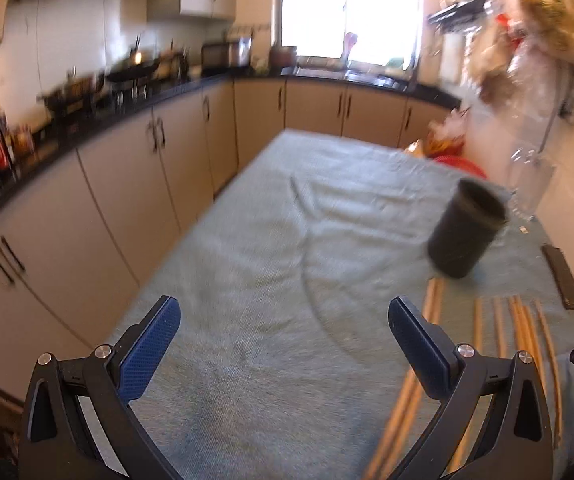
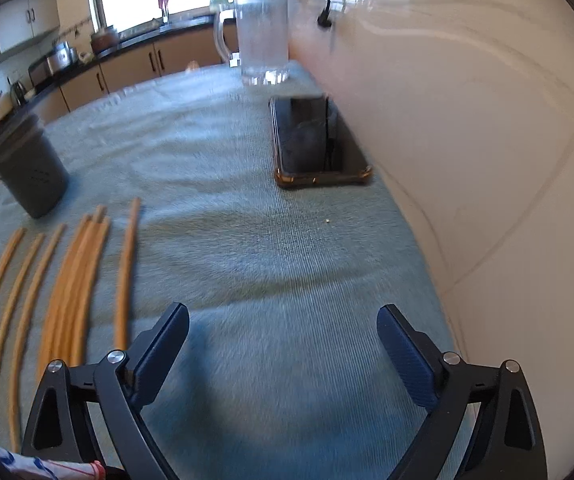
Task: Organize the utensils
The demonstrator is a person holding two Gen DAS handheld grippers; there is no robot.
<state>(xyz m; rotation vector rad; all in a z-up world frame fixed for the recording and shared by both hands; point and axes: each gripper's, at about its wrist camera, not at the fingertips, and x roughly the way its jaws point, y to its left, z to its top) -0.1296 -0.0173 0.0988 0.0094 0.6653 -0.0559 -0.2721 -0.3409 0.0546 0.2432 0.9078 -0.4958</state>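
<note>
My left gripper (image 1: 283,320) hangs wide open, holding nothing, over the green cloth (image 2: 227,248). One dark cup (image 2: 31,172) stands upright just beyond seven wooden chopsticks (image 2: 73,280) lying side by side. Then my right gripper (image 2: 283,328), also spread and unladen. One phone (image 2: 315,144) and one glass pitcher (image 2: 261,36) sit by the wall.

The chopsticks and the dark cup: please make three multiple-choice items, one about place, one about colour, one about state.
1. Where does the dark cup stand?
A. past the far tips of the chopsticks
B. on the phone
C. on the kitchen counter

2. What colour is the cloth under everything?
A. red
B. pale green
C. white

3. How are the right gripper jaws?
A. shut on a chopstick
B. open, nothing between them
C. shut on the cup

Key: 1 A, cup beyond the tips; 2 B, greenish cloth; 3 B, only cloth between the jaws.
</note>
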